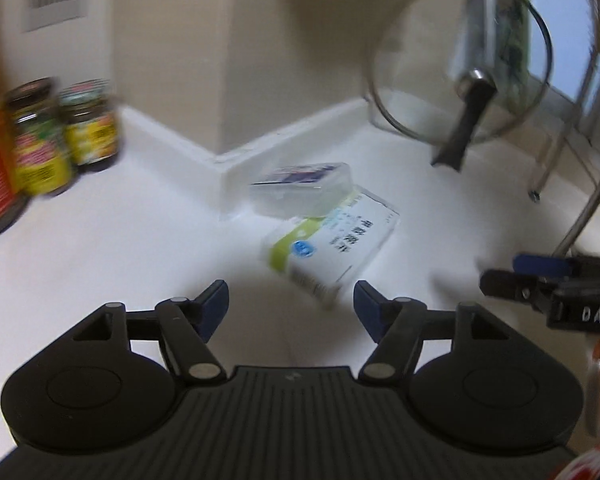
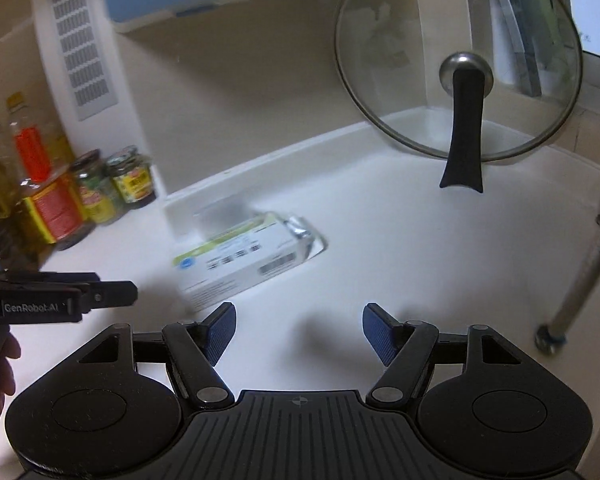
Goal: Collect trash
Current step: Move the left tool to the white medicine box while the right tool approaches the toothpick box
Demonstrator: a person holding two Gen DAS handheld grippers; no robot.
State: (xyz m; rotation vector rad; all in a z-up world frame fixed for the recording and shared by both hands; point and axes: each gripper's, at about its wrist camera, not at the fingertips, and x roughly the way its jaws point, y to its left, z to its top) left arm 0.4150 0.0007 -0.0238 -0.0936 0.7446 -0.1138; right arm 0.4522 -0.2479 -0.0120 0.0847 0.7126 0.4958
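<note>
The surface [image 2: 380,208] is plain white, and the wall [image 2: 236,112] behind it is beige. The box [image 2: 240,264] is white with a lime-green band, a blue round mark and black print with a barcode. The clear plastic case [image 1: 300,190] shows a blue and white label. The glass lid [image 2: 460,64] has a silver rim and knob and a black handle. The jars [image 2: 112,188] carry yellow, red and green labels under dark caps. The bottle [image 2: 48,200] wears a red label. Both grippers are black with blue pads [image 2: 220,332].

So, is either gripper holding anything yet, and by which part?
Nothing is held. The left gripper and right gripper are both open and empty, short of the white carton.
</note>
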